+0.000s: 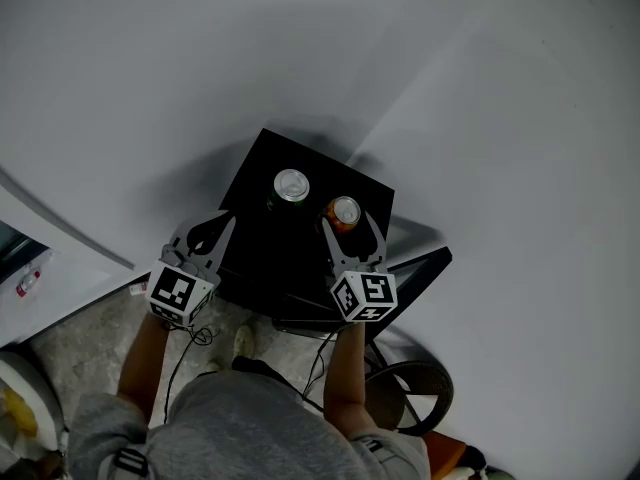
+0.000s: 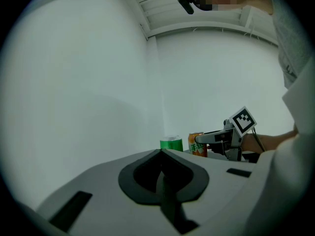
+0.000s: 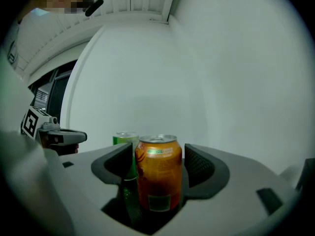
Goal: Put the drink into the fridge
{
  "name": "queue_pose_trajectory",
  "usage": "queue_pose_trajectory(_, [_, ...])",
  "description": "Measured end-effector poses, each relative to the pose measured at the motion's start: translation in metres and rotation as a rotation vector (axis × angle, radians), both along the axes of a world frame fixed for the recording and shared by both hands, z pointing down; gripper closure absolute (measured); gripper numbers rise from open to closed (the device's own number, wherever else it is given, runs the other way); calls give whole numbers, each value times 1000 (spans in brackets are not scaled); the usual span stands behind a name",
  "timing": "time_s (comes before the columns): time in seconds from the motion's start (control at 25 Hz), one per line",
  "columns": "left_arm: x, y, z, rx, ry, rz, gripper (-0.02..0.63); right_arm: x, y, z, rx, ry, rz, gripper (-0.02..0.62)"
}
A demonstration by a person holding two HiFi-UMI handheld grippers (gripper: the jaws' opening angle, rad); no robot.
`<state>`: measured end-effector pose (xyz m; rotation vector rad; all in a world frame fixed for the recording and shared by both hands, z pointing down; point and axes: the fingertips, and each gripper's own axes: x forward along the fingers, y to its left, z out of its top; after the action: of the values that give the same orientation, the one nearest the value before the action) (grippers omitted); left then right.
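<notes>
Two drink cans stand on a small black table in a white corner. The orange can sits between the jaws of my right gripper. Those jaws stand wide, with a gap showing at the right pad. The green can stands just behind and to the left. My left gripper is shut and holds nothing; it hovers over the table's left edge. From there I see both cans and the right gripper.
White walls close in behind and to the right of the table. A white unit with a small bottle is at the left edge. A black ring-shaped base lies on the floor by the person's right side.
</notes>
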<state>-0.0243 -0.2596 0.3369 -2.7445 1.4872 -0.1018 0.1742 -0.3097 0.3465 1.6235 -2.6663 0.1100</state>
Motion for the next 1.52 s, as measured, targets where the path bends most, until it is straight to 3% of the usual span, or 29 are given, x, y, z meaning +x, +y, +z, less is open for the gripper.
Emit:
queue_pose_trajectory(0.24, [-1,-10,4,-10,-1,-13,601,-7,-13,7,-21,15,-32,267])
queue_pose_trajectory(0.84, [-7,-6,4,-7,2,-7,601,-9,-15,7,-13,49,-2,262])
queue_pose_trajectory(1.52, [-21,68,-4,12,4,46,601,-19,88,-43,107,43,25,262])
